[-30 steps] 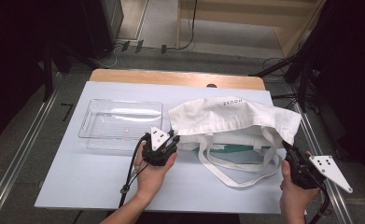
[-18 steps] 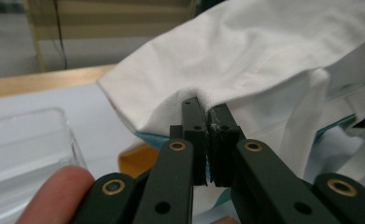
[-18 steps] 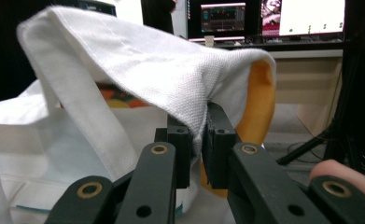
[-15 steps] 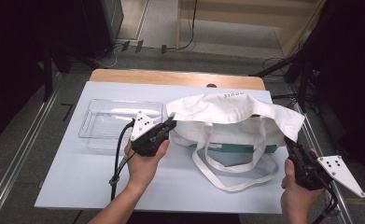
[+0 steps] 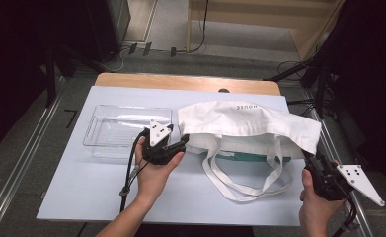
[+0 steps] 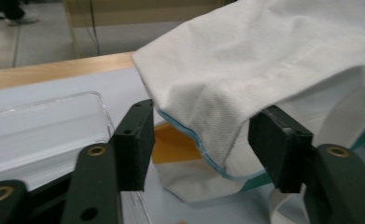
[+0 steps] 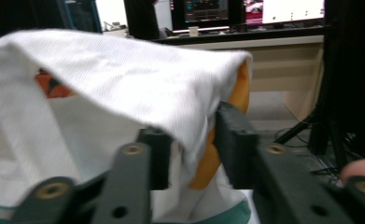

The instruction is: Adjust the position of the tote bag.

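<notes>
The white canvas tote bag (image 5: 245,126) lies on the right half of the counter (image 5: 82,197), its mouth facing the near edge and its top layer lifted, so the orange lining and a teal-trimmed panel show inside. Its two long handles (image 5: 245,182) loop out flat toward the near edge. The left gripper (image 5: 173,148) sits at the bag's left corner, and its jaws have just been opening: they now stand spread, with the folded corner of the cloth (image 6: 203,102) drooping between them, and neither pad presses on it. Over at the counter's right edge, the right gripper (image 5: 315,163) is at the bag's right corner. Its jaws have also just been opening, and in the right gripper view the hem of the top layer (image 7: 189,126) hangs down through the gap; I cannot tell for sure whether the pads touch the cloth, though a gap shows beside it. A clear plastic tray (image 5: 126,131) rests on the left half of the counter, just beside the bag and near the left hand (image 5: 153,170). The right hand (image 5: 314,197) grips its tool at the near right corner.
</notes>
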`<state>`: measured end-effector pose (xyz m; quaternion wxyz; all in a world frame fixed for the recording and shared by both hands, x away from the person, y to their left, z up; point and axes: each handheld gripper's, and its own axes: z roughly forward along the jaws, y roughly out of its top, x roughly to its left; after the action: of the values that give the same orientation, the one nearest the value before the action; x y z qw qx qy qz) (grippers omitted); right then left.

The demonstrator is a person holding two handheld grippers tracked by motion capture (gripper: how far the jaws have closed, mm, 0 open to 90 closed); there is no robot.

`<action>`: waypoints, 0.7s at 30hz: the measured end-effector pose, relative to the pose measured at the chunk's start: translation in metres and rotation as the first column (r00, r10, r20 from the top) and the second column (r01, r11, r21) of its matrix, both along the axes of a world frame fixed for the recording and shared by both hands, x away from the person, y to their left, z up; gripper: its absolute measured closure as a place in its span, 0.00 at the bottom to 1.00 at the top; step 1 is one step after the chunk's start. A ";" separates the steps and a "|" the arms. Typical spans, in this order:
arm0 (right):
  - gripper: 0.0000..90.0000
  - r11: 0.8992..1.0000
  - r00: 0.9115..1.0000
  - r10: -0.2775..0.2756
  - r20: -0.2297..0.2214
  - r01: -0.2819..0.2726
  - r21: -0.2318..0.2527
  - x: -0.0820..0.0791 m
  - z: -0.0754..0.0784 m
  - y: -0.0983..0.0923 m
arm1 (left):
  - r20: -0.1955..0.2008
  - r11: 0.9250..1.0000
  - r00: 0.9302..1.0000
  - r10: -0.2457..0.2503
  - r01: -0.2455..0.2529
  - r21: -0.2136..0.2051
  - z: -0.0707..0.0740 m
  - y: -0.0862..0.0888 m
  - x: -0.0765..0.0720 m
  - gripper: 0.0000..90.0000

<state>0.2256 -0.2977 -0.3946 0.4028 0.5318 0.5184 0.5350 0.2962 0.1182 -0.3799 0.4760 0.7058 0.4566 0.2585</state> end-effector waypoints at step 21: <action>0.37 0.987 1.000 0.002 0.023 0.002 -0.158 0.009 0.028 0.022 | 0.103 0.999 0.994 -0.037 0.034 0.036 0.014 -0.011 -0.009 0.32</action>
<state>0.2344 -0.2754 -0.3664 0.4498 0.4919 0.5545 0.4982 0.2877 0.1073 -0.3657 0.4915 0.7075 0.4141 0.2941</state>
